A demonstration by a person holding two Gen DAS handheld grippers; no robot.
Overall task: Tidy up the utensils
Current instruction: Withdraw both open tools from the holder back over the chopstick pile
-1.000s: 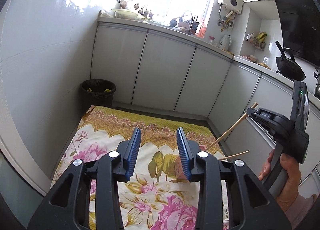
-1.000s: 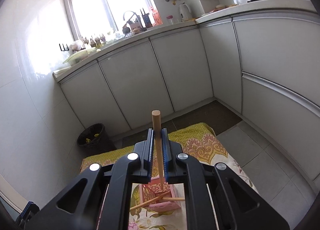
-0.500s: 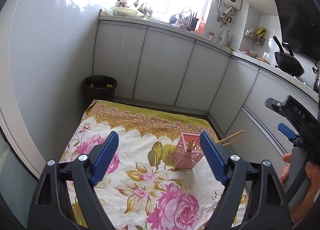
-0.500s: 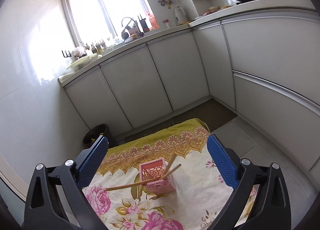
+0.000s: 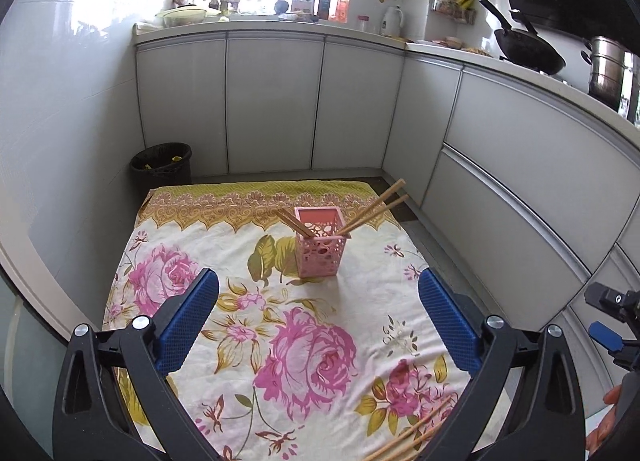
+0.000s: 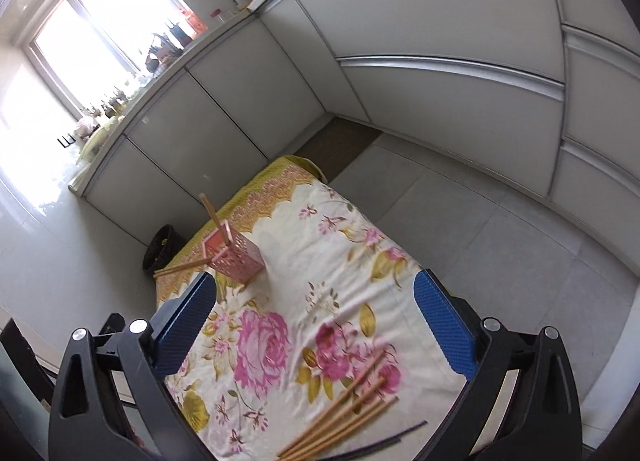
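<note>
Left gripper (image 5: 319,303): jaws opening, spread wide, nothing between them. Right gripper (image 6: 315,301): fully spread, empty, angled down toward loose wooden chopsticks (image 6: 340,417) lying flat at the near edge of the floral cloth (image 6: 320,261), probably for the next pickup. Pink perforated plastic holder (image 5: 319,243) upright mid-cloth; sorted chopsticks (image 5: 372,211) inside, leaning outward against its rim. Left view only: pan and pot on the counter, right gripper's handle at the frame edge. Right view only: the whole loose bundle, plus thin dark sticks (image 6: 380,443) beside it.
</note>
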